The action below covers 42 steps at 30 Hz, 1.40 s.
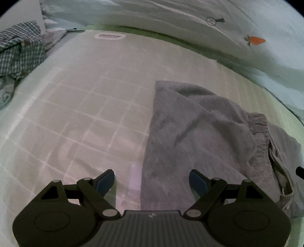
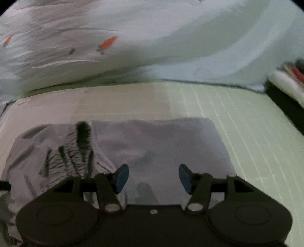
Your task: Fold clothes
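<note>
On the bed, both wrist views:
bedding: pale quilt (image 1: 171,11) with orange carrot prints (image 1: 255,40), bunched along the far edge of the mat; also fills the top of the right wrist view (image 2: 171,38)
mat: light gridded mat (image 1: 85,106) lying flat, printed label near its far end; green-tinted in the right wrist view (image 2: 237,117)
grey garment: grey fleecy garment (image 1: 190,133) on the mat, right of centre in the left wrist view, folded with a straight left edge, gathered waistband at its right side; in the right wrist view (image 2: 161,144) it lies flat, crumpled part on its left
checked cloth: blue-white checked cloth (image 1: 19,49) heaped off the mat's far left corner
left gripper: left gripper (image 1: 152,182) wide open, holds nothing, above the garment's near left edge
right gripper: right gripper (image 2: 153,177) wide open, holds nothing, over the garment's near part; image blurred
</note>
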### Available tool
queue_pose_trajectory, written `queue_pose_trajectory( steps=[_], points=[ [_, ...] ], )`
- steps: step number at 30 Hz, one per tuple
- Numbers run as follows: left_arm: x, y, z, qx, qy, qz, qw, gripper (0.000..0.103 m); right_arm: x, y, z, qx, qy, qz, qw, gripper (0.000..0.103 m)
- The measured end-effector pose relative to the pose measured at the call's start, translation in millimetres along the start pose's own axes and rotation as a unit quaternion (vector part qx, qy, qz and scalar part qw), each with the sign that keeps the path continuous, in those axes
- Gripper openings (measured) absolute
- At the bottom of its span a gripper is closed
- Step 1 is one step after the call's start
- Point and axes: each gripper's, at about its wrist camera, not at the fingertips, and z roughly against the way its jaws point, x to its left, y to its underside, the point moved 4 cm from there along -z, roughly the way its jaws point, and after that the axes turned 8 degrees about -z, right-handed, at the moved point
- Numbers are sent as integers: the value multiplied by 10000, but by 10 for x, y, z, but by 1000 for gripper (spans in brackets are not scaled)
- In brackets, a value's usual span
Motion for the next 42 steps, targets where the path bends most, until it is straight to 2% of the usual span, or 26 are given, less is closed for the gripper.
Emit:
queue_pose_trajectory(
  steps=[5,9,12,15,17,20,25,27,29,32,34,37,39,40,41,42],
  points=[
    [-23,23,-20,67,34,-49,10000,86,50,76,5,198,-127,-72,9997,59],
    [-32,32,-35,125,-3,-89,9999,86,272,111,-17,262,-107,195,9994,71],
    [-46,39,-29,144,34,-167,9998,86,445,153,-53,330,-35,475,9983,74],
    [-35,44,-21,157,68,-231,9996,86,557,265,-110,486,275,821,9951,75],
    [-29,48,-23,160,104,-266,9995,86,532,334,-129,662,694,950,9909,75],
    [-20,65,-17,155,171,-342,9992,86,397,367,-33,785,1068,757,9883,75],
    [-23,93,-20,148,265,-492,9983,86,348,401,289,554,1375,814,9856,75],
    [-17,100,-15,154,314,-517,9981,86,380,451,337,594,1349,899,9850,75],
    [-5,105,-12,153,361,-529,9978,86,426,534,274,878,1245,973,9835,76],
    [16,102,-9,150,435,-536,9975,85,534,633,290,1104,869,1054,9845,76],
    [36,102,2,135,455,-483,9977,83,586,627,356,1013,698,1088,9864,77],
    [63,89,10,75,457,-405,9981,74,563,548,468,721,658,970,9905,82],
    [81,72,11,12,462,-350,9983,61,481,474,531,512,741,768,9930,83],
    [92,62,13,-13,475,-325,9983,42,435,442,555,429,805,660,9936,83],
    [95,48,9,8,559,-301,9980,8,370,423,566,394,917,531,9936,83],
    [99,34,5,27,638,-271,9976,6,289,411,578,372,1040,379,9932,83]
  ],
)
